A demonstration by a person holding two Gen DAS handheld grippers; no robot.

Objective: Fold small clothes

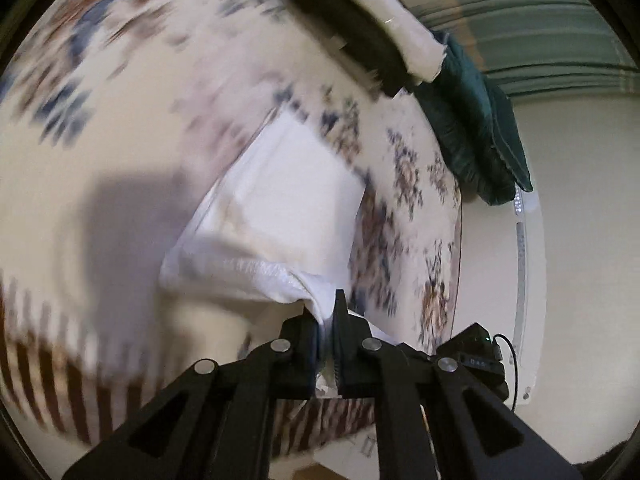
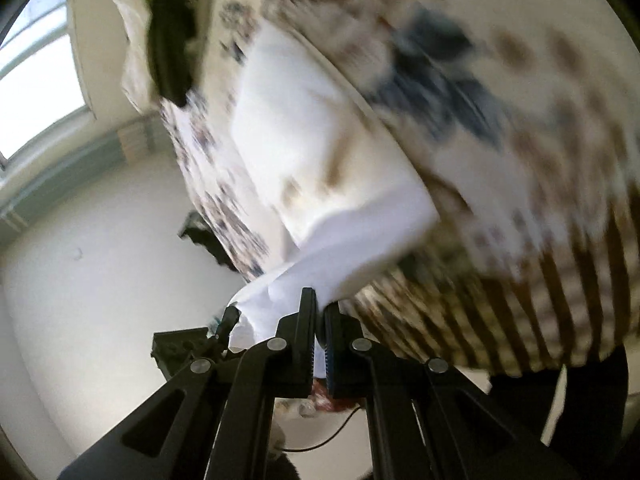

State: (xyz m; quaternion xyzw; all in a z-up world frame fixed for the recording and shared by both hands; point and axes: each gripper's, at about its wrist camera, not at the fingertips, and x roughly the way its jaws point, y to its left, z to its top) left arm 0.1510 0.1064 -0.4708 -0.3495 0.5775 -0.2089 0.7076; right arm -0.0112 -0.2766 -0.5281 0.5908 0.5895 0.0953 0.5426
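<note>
The left tongs (image 1: 326, 312) are pressed together on one near corner of the white garment (image 1: 288, 184); the right tongs (image 2: 320, 312) pinch the other. The garment lies ahead of both tongs, partly raised off the floral bedspread (image 1: 120, 80). Judged stage: a fold just started; no completed fold is visible.

Motion blur smears the floral cloth (image 1: 100, 52) beyond reading.
</note>
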